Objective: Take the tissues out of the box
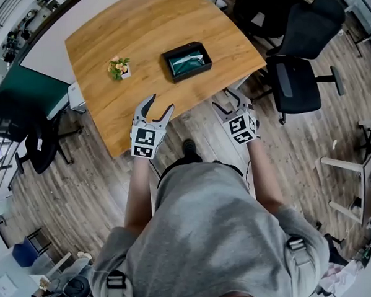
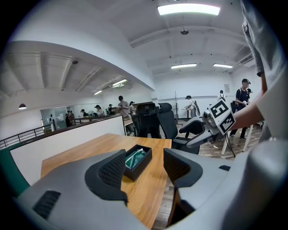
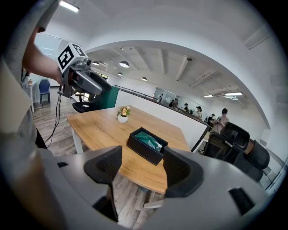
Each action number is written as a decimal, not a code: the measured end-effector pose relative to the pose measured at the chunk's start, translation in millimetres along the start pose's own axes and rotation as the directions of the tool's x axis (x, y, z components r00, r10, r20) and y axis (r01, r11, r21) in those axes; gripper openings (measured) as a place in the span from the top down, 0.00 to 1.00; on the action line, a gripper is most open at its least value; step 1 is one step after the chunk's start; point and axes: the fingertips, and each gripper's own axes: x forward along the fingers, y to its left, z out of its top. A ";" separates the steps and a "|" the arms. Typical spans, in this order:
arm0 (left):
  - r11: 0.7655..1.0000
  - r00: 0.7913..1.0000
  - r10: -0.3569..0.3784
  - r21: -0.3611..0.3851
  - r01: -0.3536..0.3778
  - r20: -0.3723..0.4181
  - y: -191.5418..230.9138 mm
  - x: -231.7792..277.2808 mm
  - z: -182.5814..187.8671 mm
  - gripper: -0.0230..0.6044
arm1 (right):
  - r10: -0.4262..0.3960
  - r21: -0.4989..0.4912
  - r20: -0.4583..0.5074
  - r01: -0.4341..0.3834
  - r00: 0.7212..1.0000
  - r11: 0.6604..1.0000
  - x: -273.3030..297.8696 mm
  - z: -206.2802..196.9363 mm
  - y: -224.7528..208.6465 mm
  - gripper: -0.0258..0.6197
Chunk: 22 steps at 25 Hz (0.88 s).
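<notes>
A black open box [image 1: 186, 61] lies on the wooden table [image 1: 142, 29], right of its middle, with a green pack of tissues [image 1: 186, 62] inside. My left gripper [image 1: 159, 104] hovers open over the table's near edge, short of the box. Just off that edge, over the floor, my right gripper [image 1: 227, 101] is open too. In the left gripper view the box [image 2: 139, 160] shows beyond the spread, empty jaws of the left gripper [image 2: 144, 168]. The right gripper view frames the box [image 3: 147, 146] and tissues [image 3: 148, 139] beyond the open right gripper [image 3: 141, 168].
A small white pot of flowers [image 1: 119, 69] stands on the table left of the box. Black office chairs [image 1: 296, 77] crowd the table's right side and another chair [image 1: 39, 146] sits to the left. Wooden floor lies under me.
</notes>
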 end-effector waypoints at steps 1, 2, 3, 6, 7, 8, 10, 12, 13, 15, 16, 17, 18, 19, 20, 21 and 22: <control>1.000 1.000 -0.007 -0.001 0.007 0.003 4.5 2.4 0.6 0.52 | -0.006 0.004 -0.004 0.006 1.000 1.000 3.9 0.9 -1.4 0.50; 1.000 1.000 -0.014 -0.004 0.014 0.007 8.4 5.0 1.7 0.52 | -0.012 0.007 -0.006 0.012 1.000 1.000 7.5 2.1 -3.2 0.50; 1.000 1.000 -0.021 -0.006 0.021 0.013 12.3 7.8 2.7 0.52 | -0.017 0.009 -0.007 0.018 1.000 1.000 11.1 3.6 -5.0 0.50; 0.999 0.999 -0.036 -0.002 0.036 0.017 25.8 15.8 0.0 0.52 | -0.030 0.012 -0.014 0.030 0.999 0.999 23.2 9.0 -7.6 0.50; 0.999 0.999 -0.040 -0.003 0.040 0.016 30.3 17.9 -0.9 0.52 | -0.033 0.012 -0.019 0.033 0.999 0.999 27.4 10.6 -7.9 0.50; 0.999 0.999 -0.044 -0.004 0.044 0.017 34.6 19.5 -1.3 0.52 | -0.034 0.013 -0.025 0.035 0.999 0.999 31.3 12.0 -7.6 0.50; 0.999 0.998 -0.051 -0.003 0.051 0.021 42.8 22.0 -2.6 0.52 | -0.034 0.014 -0.035 0.034 0.999 0.999 38.6 14.2 -5.8 0.51; 0.998 0.998 -0.060 -0.008 0.061 0.023 50.4 25.9 -2.9 0.52 | -0.040 0.016 -0.043 0.040 0.998 0.999 45.7 15.5 -6.0 0.51; 0.998 0.998 -0.066 -0.012 0.066 0.022 54.1 28.3 -3.1 0.52 | -0.044 0.017 -0.045 0.044 0.998 0.999 49.2 16.9 -6.8 0.51; 0.997 0.997 -0.072 -0.015 0.072 0.016 61.2 32.9 -4.6 0.53 | -0.047 0.019 -0.044 0.048 0.998 0.999 55.4 20.5 -7.5 0.51; 0.997 0.997 -0.073 -0.011 0.073 0.017 64.2 35.1 -4.7 0.53 | -0.048 0.021 -0.046 0.049 0.998 0.999 57.7 21.2 -7.6 0.51; 0.997 0.997 -0.072 0.000 0.072 0.019 67.0 37.5 -4.4 0.54 | -0.050 0.024 -0.051 0.051 0.997 0.998 59.7 21.0 -8.0 0.51; 0.998 0.998 -0.067 0.016 0.067 0.016 69.8 39.7 -4.4 0.54 | -0.051 0.027 -0.057 0.052 0.997 0.998 61.4 20.4 -8.5 0.51; 0.998 0.998 -0.061 0.033 0.061 0.009 72.4 42.0 -5.0 0.54 | -0.051 0.030 -0.062 0.053 0.997 0.998 63.1 20.0 -9.2 0.51; 0.997 0.998 -0.058 0.045 0.058 0.001 74.7 44.4 -6.0 0.54 | -0.051 0.032 -0.066 0.053 0.997 0.998 65.0 19.7 -10.3 0.51; 0.997 0.998 -0.058 0.049 0.058 -0.005 76.8 47.2 -6.8 0.54 | -0.051 0.035 -0.069 0.054 0.996 0.998 67.3 19.5 -11.9 0.51; 0.997 0.998 -0.060 0.046 0.061 -0.008 78.8 50.1 -7.1 0.54 | -0.052 0.037 -0.072 0.055 0.996 0.998 69.9 19.1 -13.7 0.51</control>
